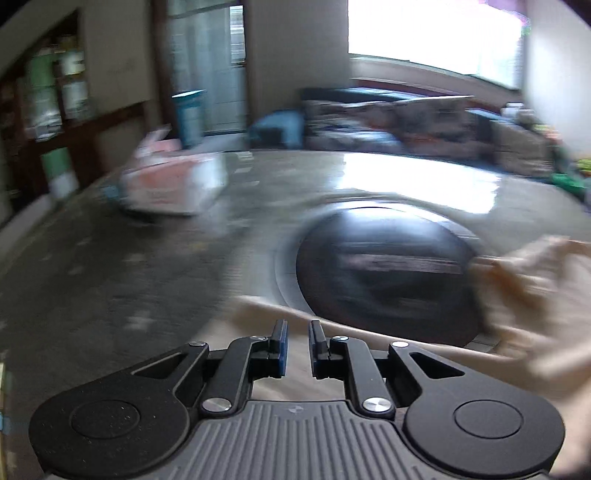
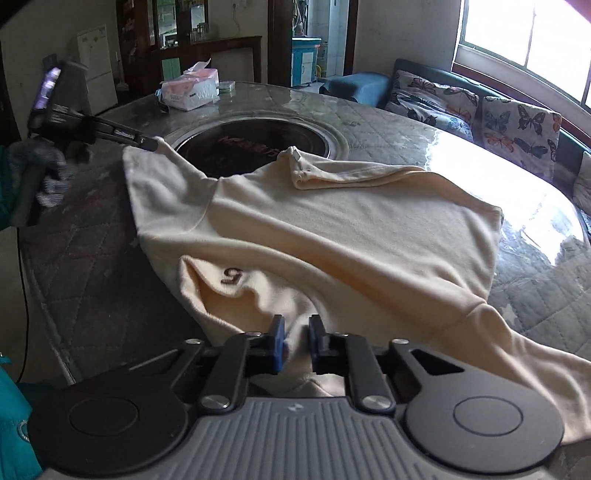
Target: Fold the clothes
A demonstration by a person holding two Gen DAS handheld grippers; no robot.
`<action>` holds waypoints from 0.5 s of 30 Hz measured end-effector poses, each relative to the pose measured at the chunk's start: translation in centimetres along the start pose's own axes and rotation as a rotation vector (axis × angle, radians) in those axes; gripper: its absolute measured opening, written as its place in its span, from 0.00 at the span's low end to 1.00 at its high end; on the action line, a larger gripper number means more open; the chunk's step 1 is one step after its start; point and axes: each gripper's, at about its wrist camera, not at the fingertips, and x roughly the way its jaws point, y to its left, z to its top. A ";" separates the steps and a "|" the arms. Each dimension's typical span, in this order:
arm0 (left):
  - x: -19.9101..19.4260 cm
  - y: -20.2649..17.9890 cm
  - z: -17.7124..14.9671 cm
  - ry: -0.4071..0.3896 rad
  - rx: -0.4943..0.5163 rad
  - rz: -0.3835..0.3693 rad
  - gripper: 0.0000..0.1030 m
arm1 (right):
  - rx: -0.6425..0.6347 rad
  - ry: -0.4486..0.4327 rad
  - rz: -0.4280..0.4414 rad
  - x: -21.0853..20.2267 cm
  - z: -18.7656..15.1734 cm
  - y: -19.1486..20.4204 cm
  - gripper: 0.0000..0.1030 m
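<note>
A lived-in home, a dining and sitting room in one. A big round table [image 2: 424, 147] has a cooktop [image 2: 255, 142] sunk in its middle, a butterfly-print sofa [image 2: 480, 110] sits under the window [image 2: 524, 40], and a cabinet [image 2: 177, 33] lines the wall.

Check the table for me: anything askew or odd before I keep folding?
The shirt lies crooked and rumpled, its collar end draped over the dark inset disc in the table, one sleeve trailing off the near edge. The left claw pinches a corner. Nothing is spilled or damaged.
</note>
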 end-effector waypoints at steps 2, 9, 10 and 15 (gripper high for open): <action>-1.8 -2.0 -0.4 -0.008 0.034 -0.113 0.25 | -0.001 0.006 0.003 -0.1 -0.1 0.0 0.14; -7.0 -10.5 -2.0 -0.053 0.254 -0.428 0.43 | -0.011 0.007 -0.010 -0.7 -0.6 0.4 0.25; -7.3 -11.6 -2.3 -0.062 0.287 -0.456 0.46 | -0.005 0.007 -0.011 -0.6 -0.7 0.4 0.25; -6.2 -14.7 -3.9 -0.032 0.402 -0.464 0.50 | -0.002 0.008 -0.027 -0.8 -1.1 0.5 0.12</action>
